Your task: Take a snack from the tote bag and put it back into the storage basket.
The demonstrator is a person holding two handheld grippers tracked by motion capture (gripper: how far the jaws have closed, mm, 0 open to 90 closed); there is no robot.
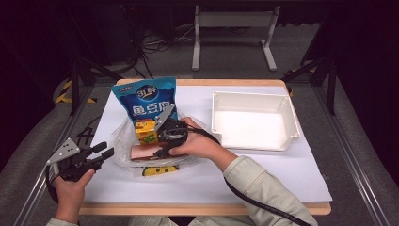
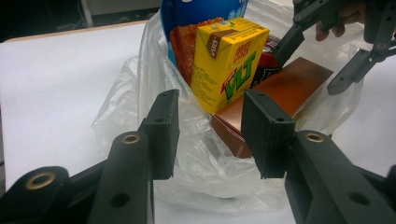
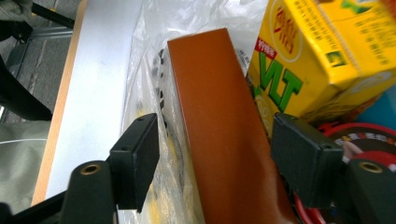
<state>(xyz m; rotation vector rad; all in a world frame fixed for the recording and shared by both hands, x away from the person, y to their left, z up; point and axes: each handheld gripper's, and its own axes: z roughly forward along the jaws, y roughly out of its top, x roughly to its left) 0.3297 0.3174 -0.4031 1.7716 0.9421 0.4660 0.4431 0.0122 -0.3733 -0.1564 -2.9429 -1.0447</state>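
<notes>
A clear plastic bag (image 1: 123,141) lies on the white sheet, holding a blue snack pouch (image 1: 146,96), a yellow drink carton (image 1: 145,131) and a long brown box (image 1: 143,153). My right gripper (image 1: 165,137) reaches into the bag from the right. In the right gripper view it (image 3: 219,156) stands open, with the brown box (image 3: 224,130) between the jaws, apart from both pads, and the yellow carton (image 3: 317,51) beside it. My left gripper (image 1: 104,153) is open just left of the bag. Its own view has the left gripper (image 2: 210,133) facing the bag (image 2: 135,112), carton (image 2: 229,60) and brown box (image 2: 285,91).
A white rectangular tray (image 1: 291,117) sits at the right of the table. A red packet (image 3: 359,135) lies in the bag under the carton. The wooden table edge (image 1: 202,208) runs along the front. A cable trails from my right gripper over the sleeve.
</notes>
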